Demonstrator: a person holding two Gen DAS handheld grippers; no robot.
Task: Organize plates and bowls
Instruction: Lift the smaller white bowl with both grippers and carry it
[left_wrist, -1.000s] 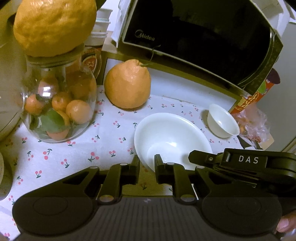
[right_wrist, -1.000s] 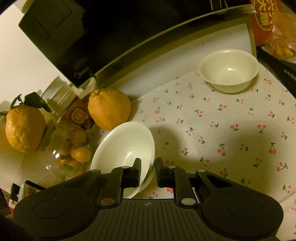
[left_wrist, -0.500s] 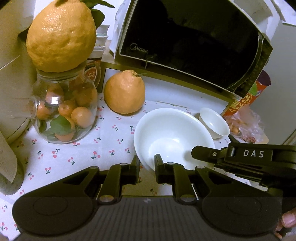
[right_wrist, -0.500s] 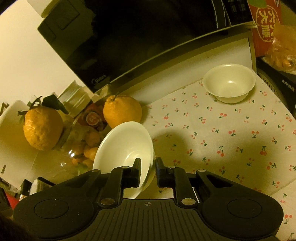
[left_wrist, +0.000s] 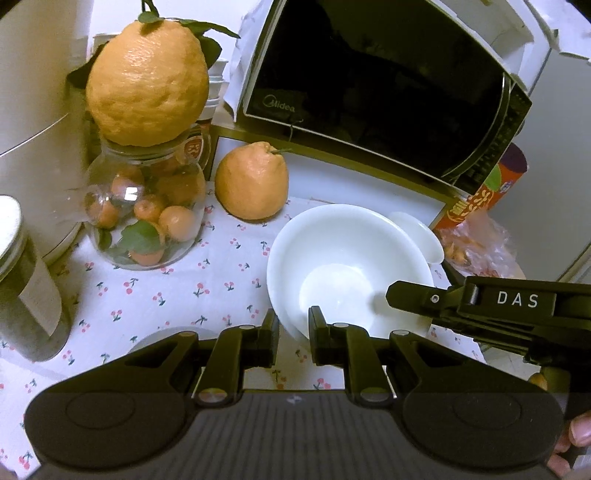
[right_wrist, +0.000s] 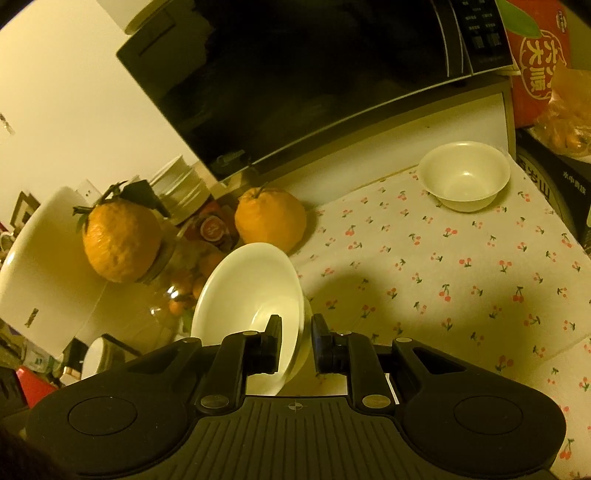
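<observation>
While clamped by both hand-held grippers, large bowl (left_wrist: 347, 266).

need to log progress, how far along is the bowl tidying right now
Nothing looks stacked yet. In hand: the large white bowl is pinched by its rim in both the left tool and the right tool, held clear of the cherry-print cloth, its shadow below. Left: the small white bowl sits alone near the microwave, so the two bowls are not yet together.
</observation>
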